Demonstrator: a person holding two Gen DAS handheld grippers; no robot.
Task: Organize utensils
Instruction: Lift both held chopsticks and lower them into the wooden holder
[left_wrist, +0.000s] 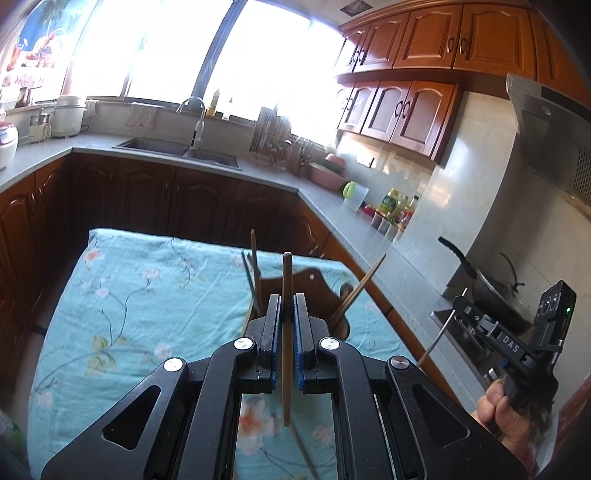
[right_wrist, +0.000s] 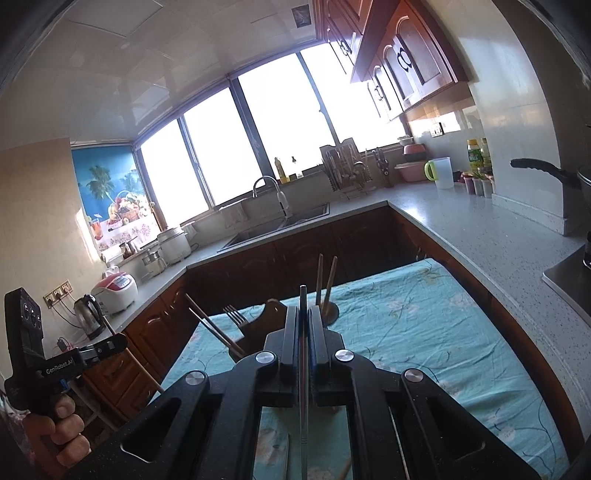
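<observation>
My left gripper (left_wrist: 287, 300) is shut on a wooden chopstick (left_wrist: 286, 350) that stands upright between its blue pads, above the teal floral cloth (left_wrist: 129, 295). Just beyond it stands a dark wooden utensil holder (left_wrist: 308, 282) with several chopsticks leaning out. My right gripper (right_wrist: 303, 312) is shut on a thin metal utensil (right_wrist: 303, 369), also upright; the holder (right_wrist: 275, 314) behind it carries a fork (right_wrist: 236, 315) and two wooden chopsticks (right_wrist: 327, 280) in a round cup. Each gripper shows at the edge of the other's view, held by a hand (left_wrist: 498, 406).
Grey countertop (right_wrist: 480, 229) wraps around the table on three sides, with a sink (left_wrist: 177, 147), dish rack (right_wrist: 343, 166), wok (left_wrist: 495, 291) on the stove, kettle (right_wrist: 88, 314) and rice cooker (right_wrist: 116, 288). Loose chopsticks (left_wrist: 304, 452) lie on the cloth under the grippers.
</observation>
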